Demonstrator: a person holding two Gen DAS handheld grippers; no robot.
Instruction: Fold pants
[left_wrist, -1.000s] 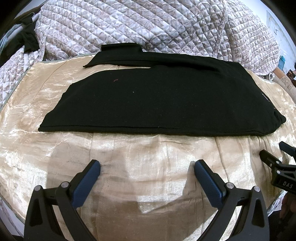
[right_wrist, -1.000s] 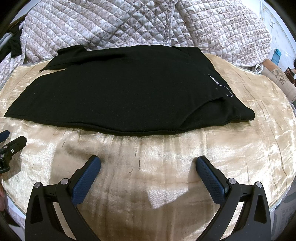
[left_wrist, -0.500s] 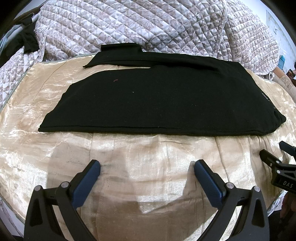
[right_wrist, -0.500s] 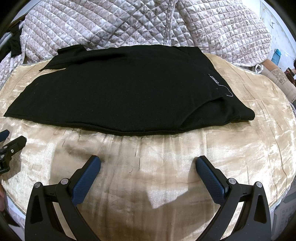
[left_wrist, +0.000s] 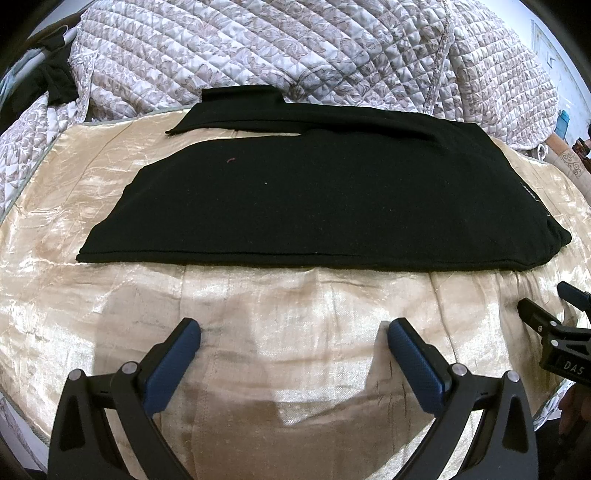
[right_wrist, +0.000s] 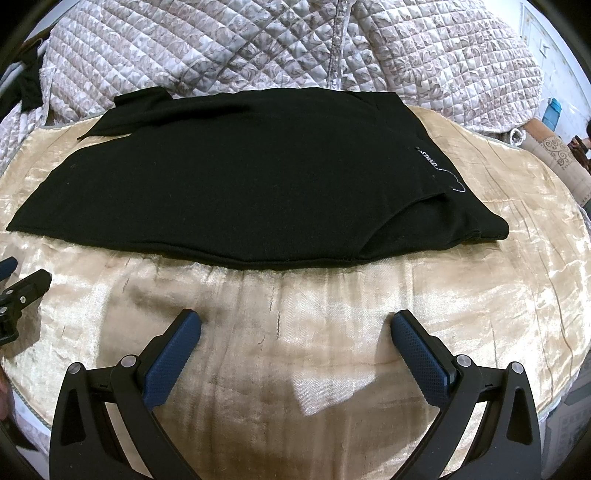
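Left wrist view: black pants (left_wrist: 325, 199) lie flat on gold bedspread (left_wrist: 295, 314), long axis crosswise ahead. Left tongs (left_wrist: 293, 334) and right tongs (right_wrist: 295, 326) gape wide, empty, equally near.

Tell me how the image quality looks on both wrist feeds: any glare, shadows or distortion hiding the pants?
Left wrist view: strong fisheye bending, dark corners; the black pants read as a flat mass with little fold detail; sheen on the gold cloth. Right wrist view: the same curvature, gripper shadow on the cloth near the open jaws, white lettering on the pants sharp.
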